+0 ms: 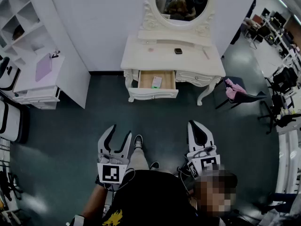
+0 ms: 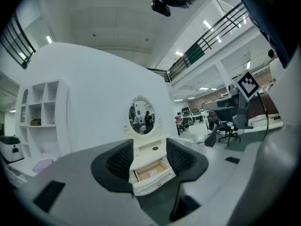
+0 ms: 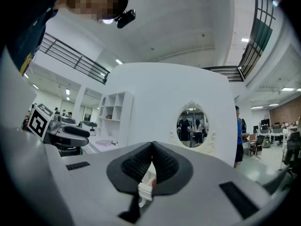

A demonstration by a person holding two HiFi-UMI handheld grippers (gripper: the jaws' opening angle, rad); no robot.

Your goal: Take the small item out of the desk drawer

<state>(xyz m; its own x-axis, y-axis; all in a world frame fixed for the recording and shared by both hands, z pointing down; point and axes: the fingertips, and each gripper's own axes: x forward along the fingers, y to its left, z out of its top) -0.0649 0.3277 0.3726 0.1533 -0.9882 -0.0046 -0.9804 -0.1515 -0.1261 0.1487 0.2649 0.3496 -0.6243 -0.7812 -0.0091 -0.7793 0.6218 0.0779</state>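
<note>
A white dressing table (image 1: 141, 55) with an oval mirror (image 1: 181, 1) stands against the far wall. Its left drawer (image 1: 153, 94) is pulled out. A small pale item (image 1: 156, 82) with a green patch lies inside it. In the left gripper view the same drawer (image 2: 155, 180) and the small item (image 2: 153, 172) show between the jaws, far off. My left gripper (image 1: 116, 138) is open and empty, well short of the table. The right gripper (image 1: 200, 130) is shut with nothing in it, its pads (image 3: 141, 164) pressed together.
A small black object (image 1: 178, 51) lies on the tabletop. A white shelf unit (image 1: 23, 18) and a low cabinet with a purple book (image 1: 43, 67) stand at the left. A chair with pink cloth (image 1: 235, 92) stands right of the table. The person's shoe (image 1: 138, 141) shows between the grippers.
</note>
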